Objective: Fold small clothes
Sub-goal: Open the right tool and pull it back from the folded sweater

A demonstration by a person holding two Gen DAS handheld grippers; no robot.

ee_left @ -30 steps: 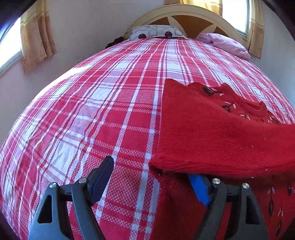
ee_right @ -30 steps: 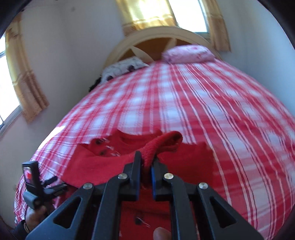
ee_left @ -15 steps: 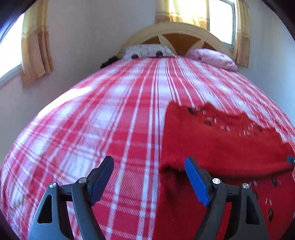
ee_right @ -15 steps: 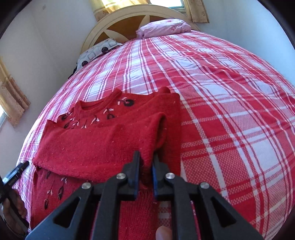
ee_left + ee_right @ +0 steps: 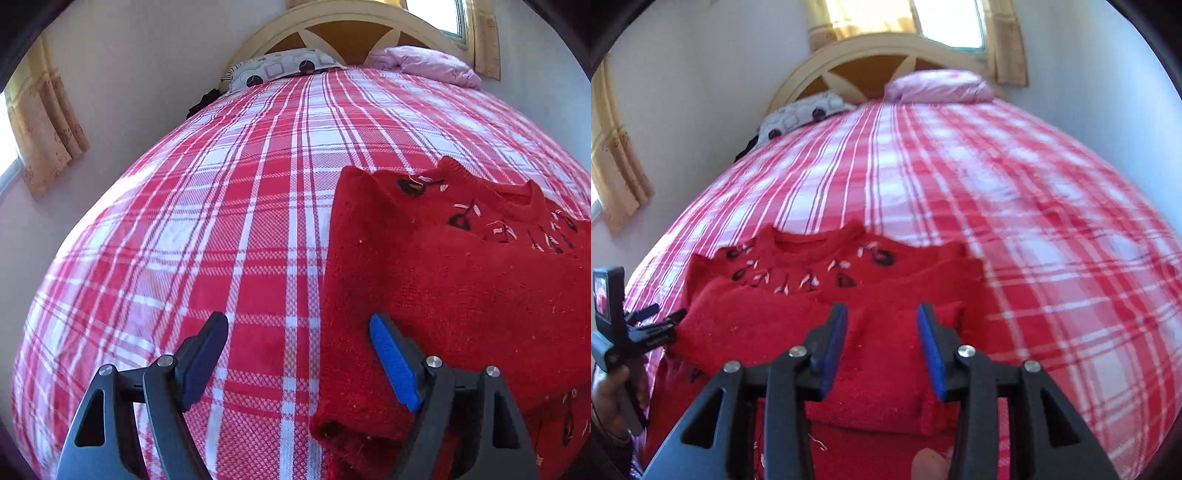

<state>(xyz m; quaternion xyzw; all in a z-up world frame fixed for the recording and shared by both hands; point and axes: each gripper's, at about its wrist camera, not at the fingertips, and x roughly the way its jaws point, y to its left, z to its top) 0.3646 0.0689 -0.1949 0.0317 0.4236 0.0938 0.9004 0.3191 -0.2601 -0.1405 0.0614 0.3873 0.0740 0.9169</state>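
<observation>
We saw the red sweater (image 5: 827, 332) lying on the plaid bed (image 5: 1015, 206), lower centre, both sleeves folded across it. The right claw (image 5: 882, 347) had just been opening, jaws apart above the sleeve, gripping nothing. The left claw (image 5: 297, 360) hung wide open at the sweater's left edge.

Our left gripper (image 5: 299, 354), black with blue pads, points downward, its jaws spread wide and gripping nothing. Our right gripper (image 5: 882, 347) has just been opening; its blue pads stand apart with nothing pressed between them.
</observation>
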